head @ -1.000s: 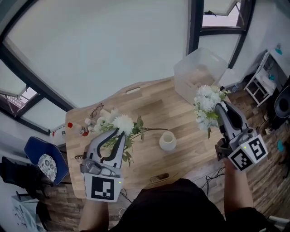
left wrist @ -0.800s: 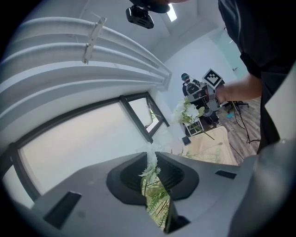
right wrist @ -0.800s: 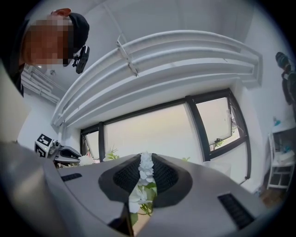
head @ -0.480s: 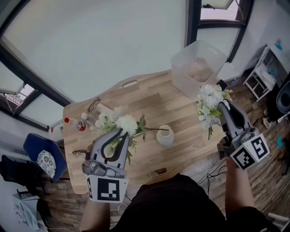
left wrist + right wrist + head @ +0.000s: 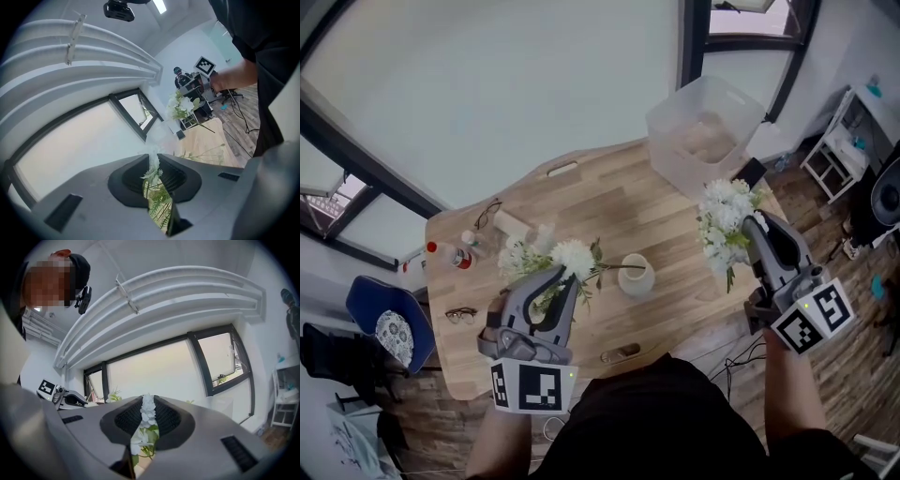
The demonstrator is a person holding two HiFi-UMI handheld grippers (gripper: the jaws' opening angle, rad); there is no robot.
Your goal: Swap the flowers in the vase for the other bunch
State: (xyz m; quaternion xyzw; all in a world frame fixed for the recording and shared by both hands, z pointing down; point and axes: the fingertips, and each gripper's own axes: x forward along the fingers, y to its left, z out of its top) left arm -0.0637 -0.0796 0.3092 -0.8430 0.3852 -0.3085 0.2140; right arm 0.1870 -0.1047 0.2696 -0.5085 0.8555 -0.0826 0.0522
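A small white vase [image 5: 636, 275] stands empty near the front of the wooden table [image 5: 609, 206]. My left gripper [image 5: 565, 277] is shut on a leafy bunch with a big white bloom [image 5: 572, 255]. It holds the bunch low over the table just left of the vase, and a thin stem reaches toward the vase mouth. In the left gripper view green stems [image 5: 157, 197] fill the narrow gap of the left gripper [image 5: 153, 164]. My right gripper [image 5: 752, 223] holds a bunch of small white flowers [image 5: 722, 217] off the table's right end. White blossoms [image 5: 148, 411] sit between its pads.
A clear plastic bin [image 5: 703, 131] stands at the table's far right corner. At the left end are a red-capped bottle [image 5: 455, 255] and two pairs of glasses [image 5: 461, 316]. A blue chair [image 5: 389, 328] stands left of the table and a white shelf [image 5: 834, 159] on the right.
My left gripper has come down and shifted right, carrying the leafy bunch closer to the vase. The right gripper and its white flowers have hardly moved.
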